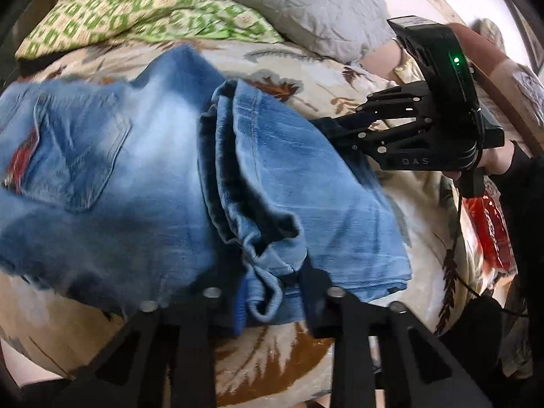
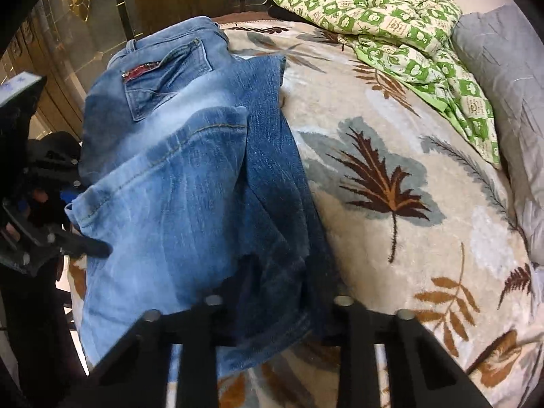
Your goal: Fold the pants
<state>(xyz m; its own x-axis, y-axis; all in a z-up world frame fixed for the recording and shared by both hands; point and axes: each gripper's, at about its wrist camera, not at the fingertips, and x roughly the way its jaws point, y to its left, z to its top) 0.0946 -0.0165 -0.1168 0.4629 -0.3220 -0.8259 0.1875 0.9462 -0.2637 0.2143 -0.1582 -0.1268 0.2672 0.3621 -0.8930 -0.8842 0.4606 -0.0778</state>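
Light blue jeans lie folded over on a leaf-patterned blanket, back pocket with a red patch to the left. At the bottom of the left wrist view, my left gripper is shut on a bunched hem of the jeans at the near edge. My right gripper reaches in from the right, its tips at the far edge of the folded leg. In the right wrist view, my right gripper has darker denim of the jeans pinched between its fingers. The left gripper holds the left edge.
A green-checked quilt and a grey pillow lie at the head of the bed. A red packet sits at the bed's right side. Wood-and-glass doors stand behind the jeans. A dark sleeve holds the right gripper.
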